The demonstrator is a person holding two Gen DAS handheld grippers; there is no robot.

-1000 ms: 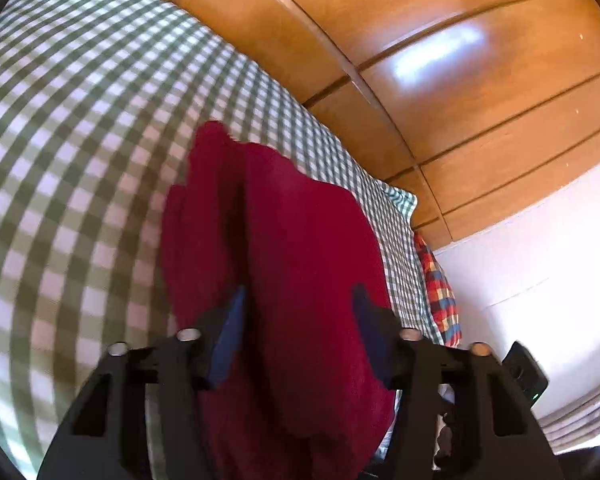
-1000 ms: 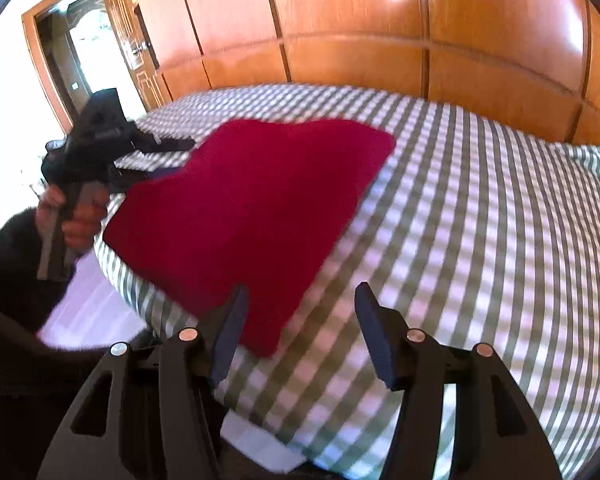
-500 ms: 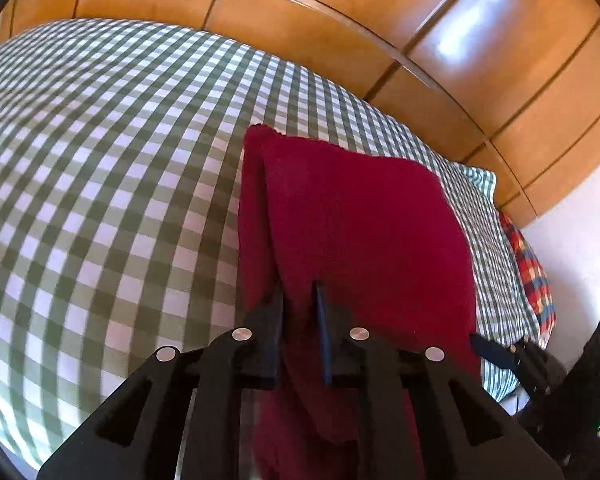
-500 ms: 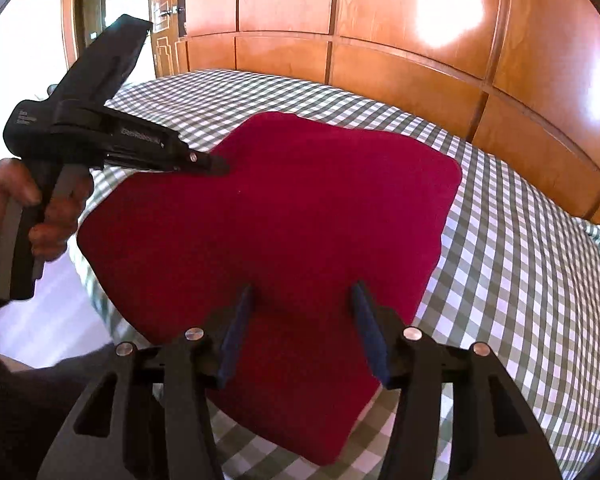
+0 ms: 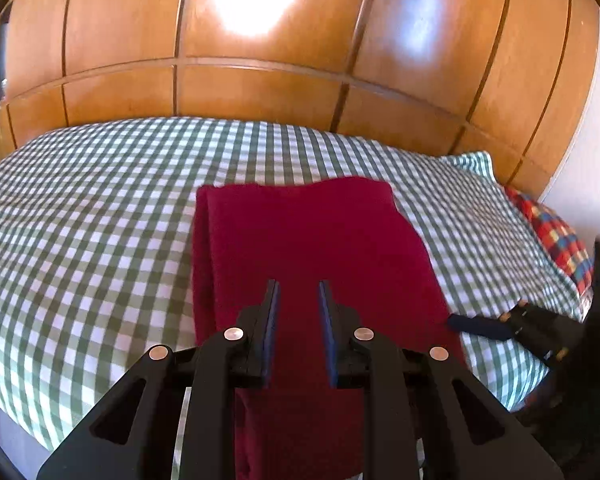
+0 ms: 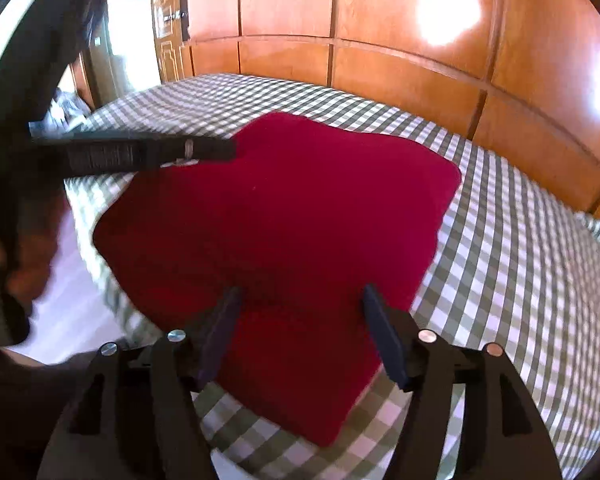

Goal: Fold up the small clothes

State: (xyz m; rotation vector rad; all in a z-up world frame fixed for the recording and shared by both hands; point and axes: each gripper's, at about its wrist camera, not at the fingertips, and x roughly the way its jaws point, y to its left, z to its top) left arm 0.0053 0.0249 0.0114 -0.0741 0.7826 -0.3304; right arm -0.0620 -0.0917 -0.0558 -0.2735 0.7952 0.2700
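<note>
My left claw, slightly parted, and right claw, spread wide, both just opening, pinch nothing over the soft, light red cloth on the bed; I'd take the hem nearest me.

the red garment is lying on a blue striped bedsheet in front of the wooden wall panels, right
Not quite. The sheet is not blue striped: it is a green and white checked bedsheet. The left wrist view shows the check pattern clearly, and the right wrist view agrees. The rest holds: the red garment lies on it, in front of the wooden wall panels.
</note>
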